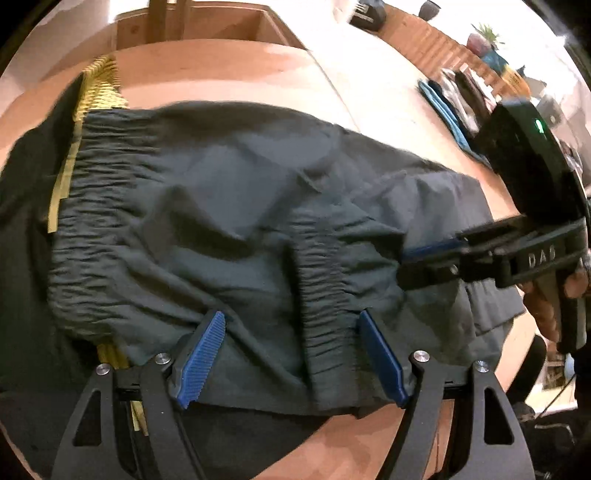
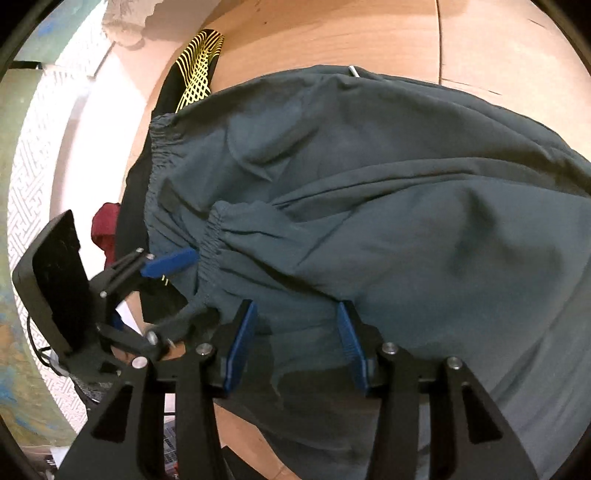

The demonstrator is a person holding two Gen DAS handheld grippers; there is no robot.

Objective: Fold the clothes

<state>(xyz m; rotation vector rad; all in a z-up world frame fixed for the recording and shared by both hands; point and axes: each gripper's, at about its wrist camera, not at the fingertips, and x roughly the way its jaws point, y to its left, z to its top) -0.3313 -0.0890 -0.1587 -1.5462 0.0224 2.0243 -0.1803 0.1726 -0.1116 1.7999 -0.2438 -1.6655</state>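
Grey-green trousers [image 1: 229,206] lie doubled on my bench [image 1: 369,85], cuff on waistband, while my left gripper [image 1: 291,354] gapes wide, right gripper [image 2: 295,343] narrower, both empty; another fold remains, I judge.

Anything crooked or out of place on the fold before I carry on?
The grey-green trousers are rumpled, with the elastic cuff folded askew over the waistband. They lie half over a black garment with yellow pattern, not on the bare table.
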